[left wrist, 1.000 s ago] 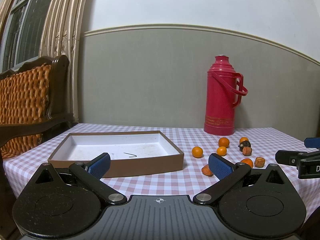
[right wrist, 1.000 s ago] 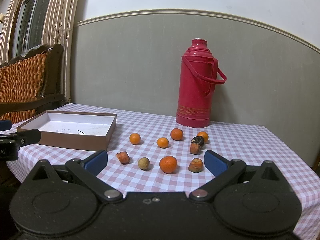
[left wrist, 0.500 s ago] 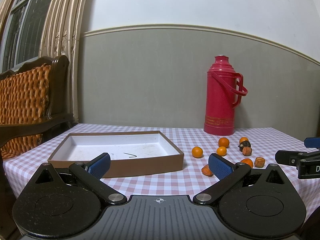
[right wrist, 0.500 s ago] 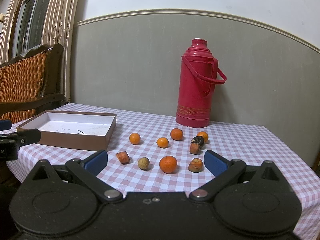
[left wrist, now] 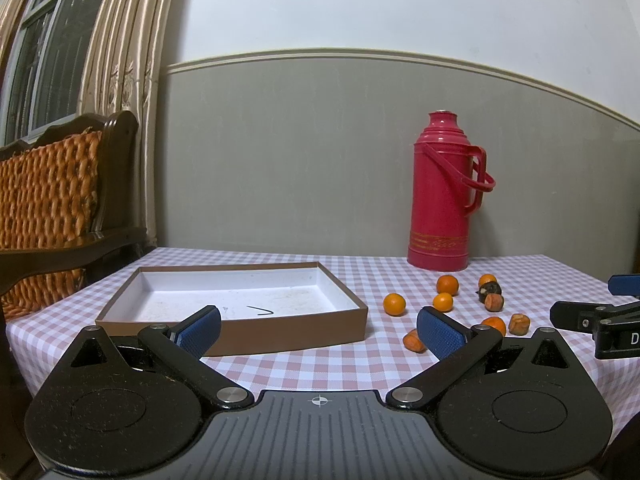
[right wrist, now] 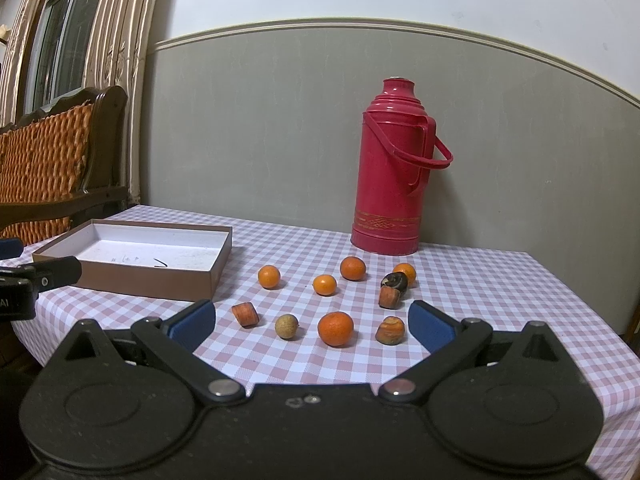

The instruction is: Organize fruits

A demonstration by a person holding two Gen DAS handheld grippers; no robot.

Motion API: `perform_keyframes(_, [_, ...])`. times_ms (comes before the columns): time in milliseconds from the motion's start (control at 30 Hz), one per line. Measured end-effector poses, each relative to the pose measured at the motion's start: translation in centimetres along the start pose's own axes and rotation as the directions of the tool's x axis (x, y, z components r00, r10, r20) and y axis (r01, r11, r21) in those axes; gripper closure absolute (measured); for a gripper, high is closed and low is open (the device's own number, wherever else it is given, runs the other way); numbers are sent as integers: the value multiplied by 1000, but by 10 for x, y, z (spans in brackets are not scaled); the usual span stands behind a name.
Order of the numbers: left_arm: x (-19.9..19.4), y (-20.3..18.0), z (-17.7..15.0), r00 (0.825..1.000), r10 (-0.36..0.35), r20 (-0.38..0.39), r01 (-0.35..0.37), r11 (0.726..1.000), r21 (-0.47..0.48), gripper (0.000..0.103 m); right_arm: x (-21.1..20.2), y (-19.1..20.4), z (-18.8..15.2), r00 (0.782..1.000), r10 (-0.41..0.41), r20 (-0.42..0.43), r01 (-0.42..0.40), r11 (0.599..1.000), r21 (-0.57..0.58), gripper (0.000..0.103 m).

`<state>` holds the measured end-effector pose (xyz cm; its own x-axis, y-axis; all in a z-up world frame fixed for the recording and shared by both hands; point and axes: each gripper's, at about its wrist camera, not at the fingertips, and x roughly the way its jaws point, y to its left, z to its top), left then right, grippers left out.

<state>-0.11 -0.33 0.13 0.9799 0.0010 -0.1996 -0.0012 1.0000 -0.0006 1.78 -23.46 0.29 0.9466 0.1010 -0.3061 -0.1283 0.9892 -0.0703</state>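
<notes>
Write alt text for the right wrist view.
The open right gripper faces loose fruits scattered on a pink checked tablecloth. An empty brown box sits left, a red thermos behind by the grey wall, and the left gripper pokes in at far left.

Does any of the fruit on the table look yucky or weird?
Yes. One dark, blackish fruit sits among the bright oranges near the red thermos, and it looks spoiled or shrivelled. The brown box holds no fruit yet, only a small dark mark on its white floor.
</notes>
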Motion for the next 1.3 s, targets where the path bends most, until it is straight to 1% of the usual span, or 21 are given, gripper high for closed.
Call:
perform_keyframes(200, [-1,-1,1,1000,-9,10,9,1000,0,0,-1,-2,0,1000,10,8,-11,1000,11,6])
perform_keyframes(233, [2,-3,1,1000,-5,-4,5,1000,11,0,0,-2,0,1000,9,2,-9,1000,17,6])
perform_keyframes(300, [9,-6,2,1000,3,-27,-2,1000,27,0,10,-5,1,998,8,-56,-6,1000,31,6])
perform_keyframes(333, [12,-7,3,999,3,-34,-2,1000,30,0,13,-8,1,997,16,-70,-13,999,41,6])
perform_keyframes(400, [14,-8,3,999,-13,-33,14,1000,27,0,13,-13,1,998,22,-58,-19,998,62,7])
perform_keyframes(467, [16,-10,4,999,-30,-23,31,999,32,0,15,-16,1,998,19,-59,-15,998,66,12])
perform_keyframes(533, [21,-14,5,998,-53,-20,53,998,42,0,18,-18,2,998,27,-60,-23,997,75,26])
perform_keyframes(567, [25,-16,6,998,-64,-23,65,997,47,0,23,-18,2,997,28,-67,-24,997,67,29])
perform_keyframes(700, [42,-30,6,995,-94,-38,97,993,71,1,37,-16,1,997,22,-72,-21,1000,18,30])
perform_keyframes(733, [47,-35,5,994,-102,-37,105,991,79,1,41,-17,0,997,22,-76,-21,1000,9,32])
perform_keyframes(800, [54,-44,4,993,-114,-44,118,989,94,14,49,-20,-1,996,20,-91,-19,1000,5,38])
perform_keyframes(833, [59,-48,4,991,-124,-54,128,987,97,16,53,-21,-2,995,20,-98,-20,1000,5,43])
perform_keyframes(900, [70,-57,1,988,-127,-84,135,985,106,16,60,-24,-4,993,17,-113,-17,1000,-1,48])
perform_keyframes(967, [81,-64,0,986,-136,-100,147,983,106,17,67,-28,-5,992,23,-123,-22,1000,6,48])
perform_keyframes(1033, [93,-72,-3,982,-141,-122,155,982,110,17,75,-31,-7,990,27,-135,-26,1000,3,52])
perform_keyframes(1100, [105,-78,-7,978,-151,-146,168,980,108,22,84,-32,-9,988,31,-149,-31,1000,2,54])
perform_keyframes(1200, [126,-87,-13,971,-144,-192,167,980,112,24,96,-34,-10,985,37,-168,-39,999,-5,60])
perform_keyframes(1300, [142,-94,-17,965,-144,-219,172,979,113,26,110,-36,-12,981,38,-192,-42,999,-13,63])
